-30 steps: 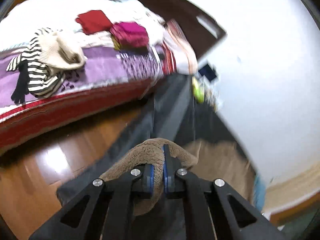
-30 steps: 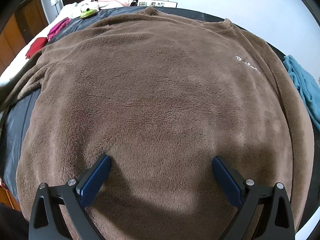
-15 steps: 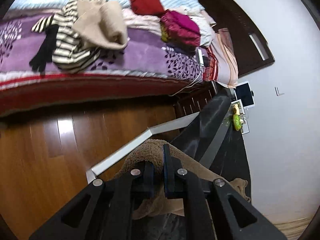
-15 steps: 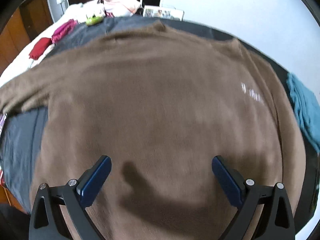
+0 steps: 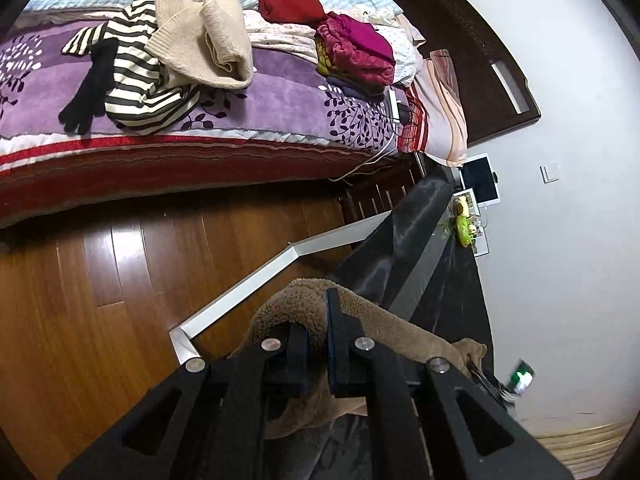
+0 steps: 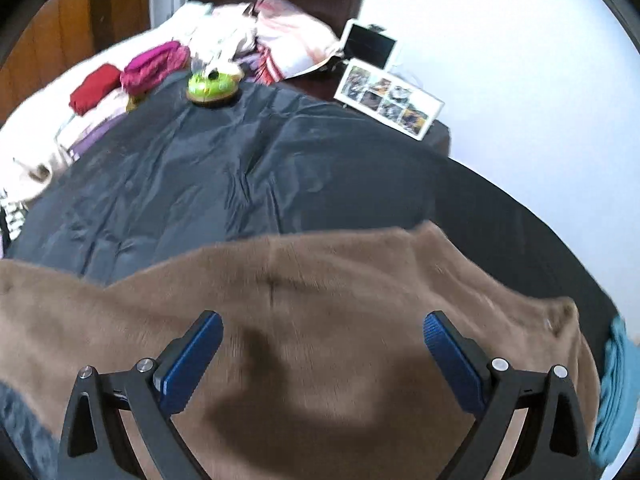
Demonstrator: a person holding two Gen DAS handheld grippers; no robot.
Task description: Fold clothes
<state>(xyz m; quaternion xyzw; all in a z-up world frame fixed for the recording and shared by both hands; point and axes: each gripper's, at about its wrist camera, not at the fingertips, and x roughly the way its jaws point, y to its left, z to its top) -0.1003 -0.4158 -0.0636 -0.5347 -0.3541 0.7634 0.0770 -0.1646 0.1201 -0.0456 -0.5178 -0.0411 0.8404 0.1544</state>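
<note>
The brown fleece top (image 6: 320,320) covered nearly all of the dark sheet (image 6: 240,168) a second ago; now it takes up only the near part, and the far half of the sheet lies bare up to the green toy (image 6: 212,86) near its far edge. You have pulled the garment toward you, or folded it back; the blur makes it hard to say which. Your left gripper (image 5: 316,356) has its fingers pressed together on a bunched fold of the fleece at the sheet's left edge, out over the wooden floor (image 5: 100,280), where it was before. Your right gripper (image 6: 322,354) hangs over the middle of the cloth with its fingers wide apart, holding nothing. That probably leaves the top hanging from one corner only, so a grip on the opposite side looks like the next need. A teal cloth (image 6: 616,392) sits at the sheet's right edge, just beside the fleece. Beyond the floor, unfolded clothes (image 5: 180,52) wait on the purple bed (image 5: 280,100).
</note>
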